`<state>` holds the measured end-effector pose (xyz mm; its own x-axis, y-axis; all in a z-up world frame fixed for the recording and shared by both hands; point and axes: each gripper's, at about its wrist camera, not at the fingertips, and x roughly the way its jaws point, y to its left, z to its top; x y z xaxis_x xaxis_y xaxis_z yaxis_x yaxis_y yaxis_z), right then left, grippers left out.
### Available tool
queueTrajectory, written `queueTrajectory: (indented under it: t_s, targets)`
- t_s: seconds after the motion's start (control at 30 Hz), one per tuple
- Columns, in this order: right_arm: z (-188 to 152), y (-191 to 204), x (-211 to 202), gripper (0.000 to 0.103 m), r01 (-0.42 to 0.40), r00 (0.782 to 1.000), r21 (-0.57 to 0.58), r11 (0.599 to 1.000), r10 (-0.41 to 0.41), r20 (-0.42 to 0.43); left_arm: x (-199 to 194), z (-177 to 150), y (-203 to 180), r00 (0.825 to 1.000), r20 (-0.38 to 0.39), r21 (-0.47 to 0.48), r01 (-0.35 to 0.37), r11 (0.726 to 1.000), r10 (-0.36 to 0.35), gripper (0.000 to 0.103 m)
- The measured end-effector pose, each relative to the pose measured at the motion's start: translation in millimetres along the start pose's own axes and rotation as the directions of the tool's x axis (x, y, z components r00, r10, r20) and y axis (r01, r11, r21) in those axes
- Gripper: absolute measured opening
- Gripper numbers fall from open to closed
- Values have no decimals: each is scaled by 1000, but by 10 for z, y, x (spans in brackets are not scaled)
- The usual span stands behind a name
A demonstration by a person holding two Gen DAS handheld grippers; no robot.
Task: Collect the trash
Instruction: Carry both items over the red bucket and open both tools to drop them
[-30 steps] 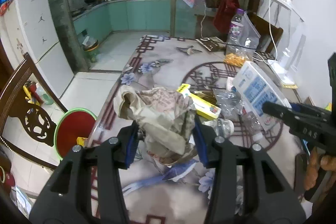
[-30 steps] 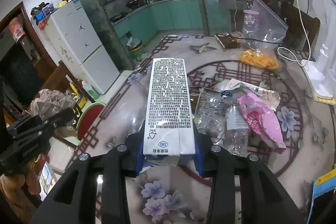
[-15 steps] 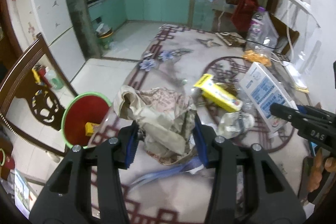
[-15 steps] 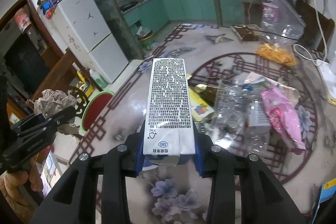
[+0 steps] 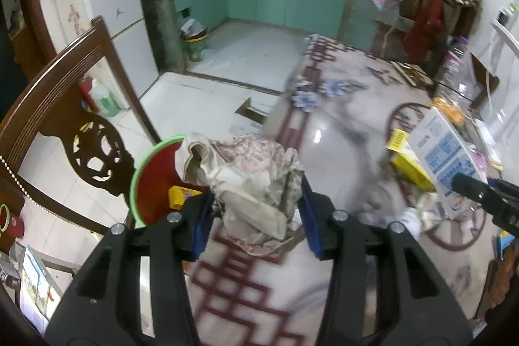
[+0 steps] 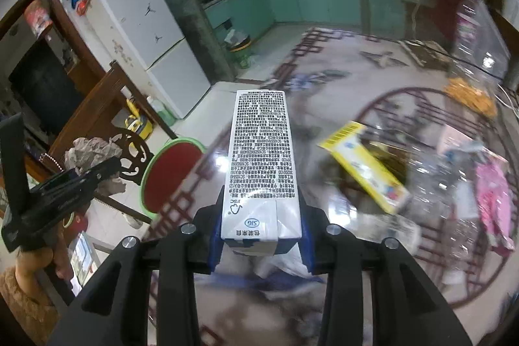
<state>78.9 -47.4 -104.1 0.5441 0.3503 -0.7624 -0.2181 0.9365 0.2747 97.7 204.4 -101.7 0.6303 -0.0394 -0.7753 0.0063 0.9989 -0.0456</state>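
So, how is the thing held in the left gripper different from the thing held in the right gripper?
The crumpled paper in the left gripper is a soft, shapeless beige wad; the milk carton in the right gripper is a stiff, straight-edged white box.
The paper has a faint pinkish pattern; the carton carries dense black print.
Both are clamped between blue-padded fingers and held above the table.

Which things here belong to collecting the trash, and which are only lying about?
Belong to the job:
- crumpled paper in left tool
- milk carton in right tool
- red bin
- yellow box on table

Lying about:
- chair
- fridge
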Motion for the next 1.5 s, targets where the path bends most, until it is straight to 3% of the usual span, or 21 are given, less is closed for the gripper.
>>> queueTrajectory:
  t_s: [0.2,0.5,1.03,1.1,1.13,1.17,1.37,1.5]
  targets:
    - [153,543,426,36,-13,1000,-11,1000,12,-23,263,223,566,1000,-17,-11,1,1000,-1,45]
    - [331,1058,885,36,1,999,-11,1000,-1,-52,524,438,1081,999,-34,13,21,1000,-20,45]
    - [594,1732,1764,37,-19,987,-145,989,-4,-159,838,577,1521,997,-66,-15,43,999,-44,46]
    - [611,1753,1870,46,-18,984,-153,988,-10,-176,881,592,1546,997,-68,-24,42,999,-44,48]
    - [619,1762,1911,72,-17,983,-155,988,-12,-185,900,596,1571,996,-71,-29,43,999,-45,49]
    - [637,1763,1945,80,-11,982,-151,988,-18,-186,920,599,1591,996,-73,-37,43,998,-46,52]
    - [694,1729,1781,79,30,988,-159,987,-53,-142,966,622,1697,997,-64,-82,46,996,-51,77]
    - [609,1541,1546,80,65,990,-117,991,-79,-118,968,638,1669,997,-54,-89,50,995,-55,83]
